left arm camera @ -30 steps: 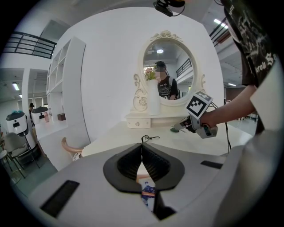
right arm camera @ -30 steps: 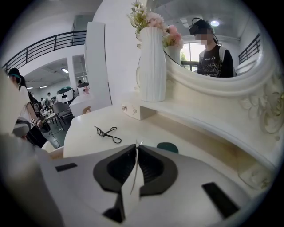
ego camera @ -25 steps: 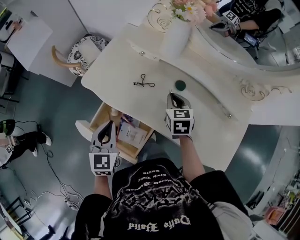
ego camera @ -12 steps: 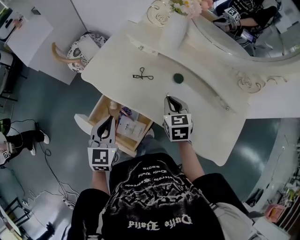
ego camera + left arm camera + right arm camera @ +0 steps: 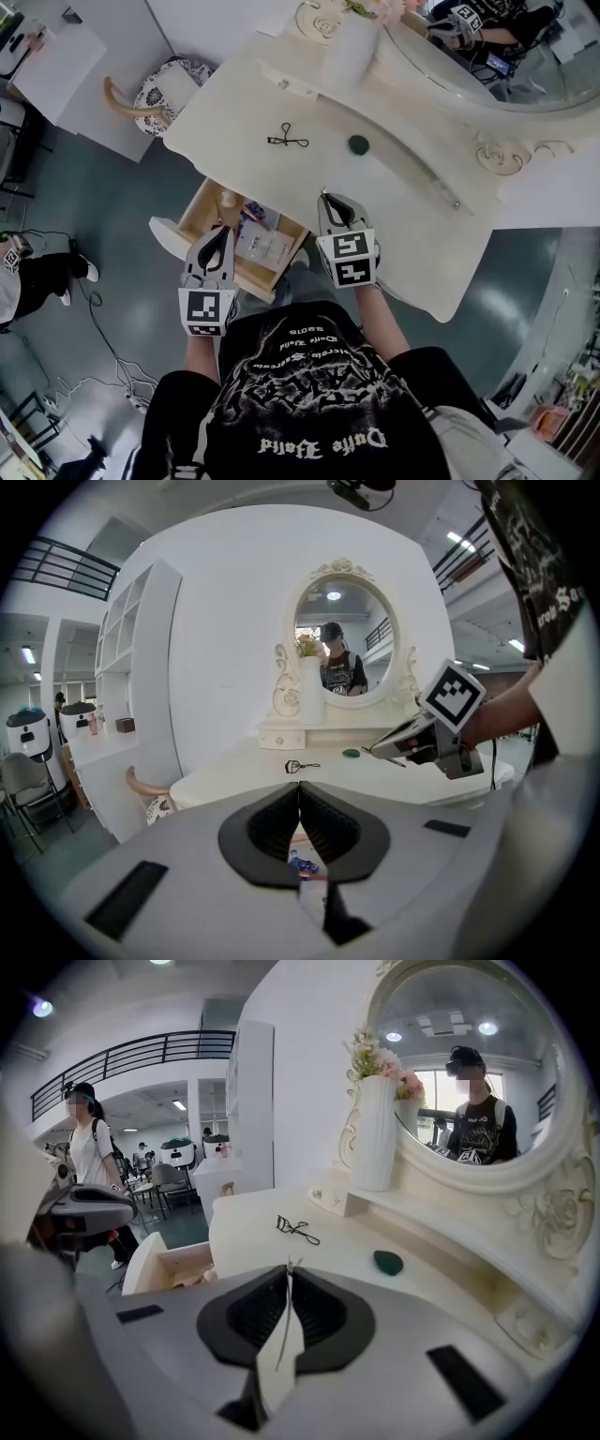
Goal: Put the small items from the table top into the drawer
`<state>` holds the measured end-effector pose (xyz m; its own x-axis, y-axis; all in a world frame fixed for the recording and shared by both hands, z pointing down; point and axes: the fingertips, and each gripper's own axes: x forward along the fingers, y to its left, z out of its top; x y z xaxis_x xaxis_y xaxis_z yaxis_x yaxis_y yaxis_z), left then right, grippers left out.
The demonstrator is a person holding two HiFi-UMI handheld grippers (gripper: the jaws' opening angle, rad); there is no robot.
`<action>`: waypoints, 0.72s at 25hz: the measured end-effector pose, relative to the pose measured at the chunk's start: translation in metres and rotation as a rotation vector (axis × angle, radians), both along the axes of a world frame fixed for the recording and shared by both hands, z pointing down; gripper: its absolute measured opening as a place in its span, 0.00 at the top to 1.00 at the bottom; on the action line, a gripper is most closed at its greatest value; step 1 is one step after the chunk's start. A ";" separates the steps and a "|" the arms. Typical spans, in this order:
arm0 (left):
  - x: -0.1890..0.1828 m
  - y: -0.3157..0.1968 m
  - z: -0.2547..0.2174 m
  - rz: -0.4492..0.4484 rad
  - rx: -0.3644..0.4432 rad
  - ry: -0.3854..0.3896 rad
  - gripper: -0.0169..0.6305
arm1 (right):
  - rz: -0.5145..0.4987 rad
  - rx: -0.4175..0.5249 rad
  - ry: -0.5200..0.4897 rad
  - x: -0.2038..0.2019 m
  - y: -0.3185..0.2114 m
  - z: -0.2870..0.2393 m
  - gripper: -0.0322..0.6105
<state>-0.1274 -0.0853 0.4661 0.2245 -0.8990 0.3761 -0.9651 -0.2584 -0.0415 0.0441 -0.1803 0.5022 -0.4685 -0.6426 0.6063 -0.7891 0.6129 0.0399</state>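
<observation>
My right gripper (image 5: 325,198) is pinched tight on a thin metal pin (image 5: 283,1312). The pin stands up between the two jaws, and its tip pokes out past them. I cannot tell just what kind of pin it is. This gripper hangs over the near edge of the white dressing table (image 5: 412,216).

My left gripper (image 5: 220,235) is at about 8 o'clock from the right one. Its jaws are closed tip to tip with nothing in them. It hangs over the open drawer (image 5: 192,230), which sticks out from the table's left side, at about 9 o'clock from my right gripper. A few packets lie in the drawer.

Two small things lie on the table top. The eyelash curler (image 5: 288,140) is at about 11 o'clock from my right gripper, well apart from it. The green makeup sponge (image 5: 358,143) is at about 1 o'clock from that gripper, and at 3 o'clock from the curler. The two do not touch.

A white vase (image 5: 349,52) with flowers stands at the back of the table, next to the round mirror (image 5: 487,80).
</observation>
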 end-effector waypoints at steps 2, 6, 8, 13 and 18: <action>-0.001 0.002 0.001 -0.003 0.001 0.001 0.95 | -0.018 -0.005 0.000 -0.006 0.006 0.002 0.90; -0.005 0.008 0.002 -0.012 0.000 0.002 0.95 | -0.050 -0.014 -0.008 -0.018 0.016 0.005 0.90; -0.010 0.011 0.002 -0.025 -0.003 0.003 0.95 | -0.063 -0.015 -0.010 -0.023 0.019 0.007 0.90; -0.021 0.018 0.002 -0.047 -0.004 0.007 0.95 | -0.105 -0.030 -0.013 -0.039 0.031 0.012 0.90; -0.030 0.023 0.010 -0.060 -0.021 0.005 0.95 | -0.163 -0.042 -0.005 -0.060 0.043 0.017 0.90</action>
<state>-0.1573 -0.0620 0.4757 0.1723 -0.9029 0.3938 -0.9791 -0.2008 -0.0320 -0.0159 -0.1374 0.5191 -0.5675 -0.5320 0.6285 -0.6793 0.7339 0.0078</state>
